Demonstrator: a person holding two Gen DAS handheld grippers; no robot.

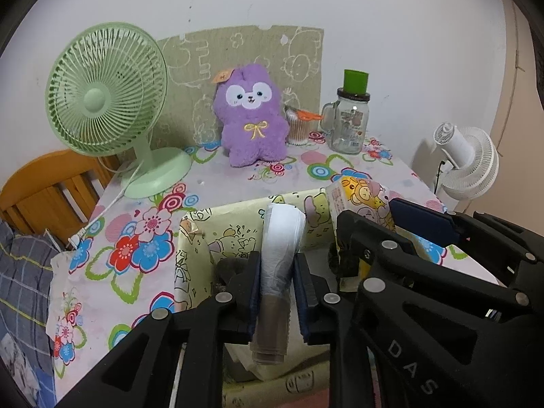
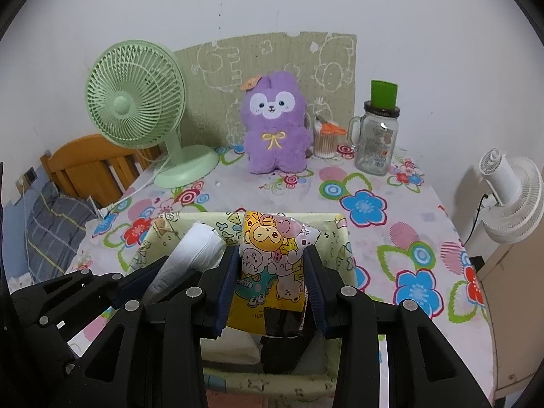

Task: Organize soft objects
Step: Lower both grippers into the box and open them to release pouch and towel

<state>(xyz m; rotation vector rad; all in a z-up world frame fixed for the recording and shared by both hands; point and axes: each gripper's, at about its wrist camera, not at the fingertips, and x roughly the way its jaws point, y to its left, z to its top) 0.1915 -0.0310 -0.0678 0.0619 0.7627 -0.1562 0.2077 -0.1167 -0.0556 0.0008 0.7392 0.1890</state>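
My left tongs [image 1: 277, 282] stand barely parted around the bag roll [image 1: 280, 238]; my right tongs [image 2: 272, 272] clamp the tissue pack [image 2: 272, 255], both over the box [image 2: 346, 255]. Both items are judged light, soft and slippery: grip mid-body.

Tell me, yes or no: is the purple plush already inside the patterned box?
No, the purple plush sits on the tablecloth against the back board, well behind the patterned box.
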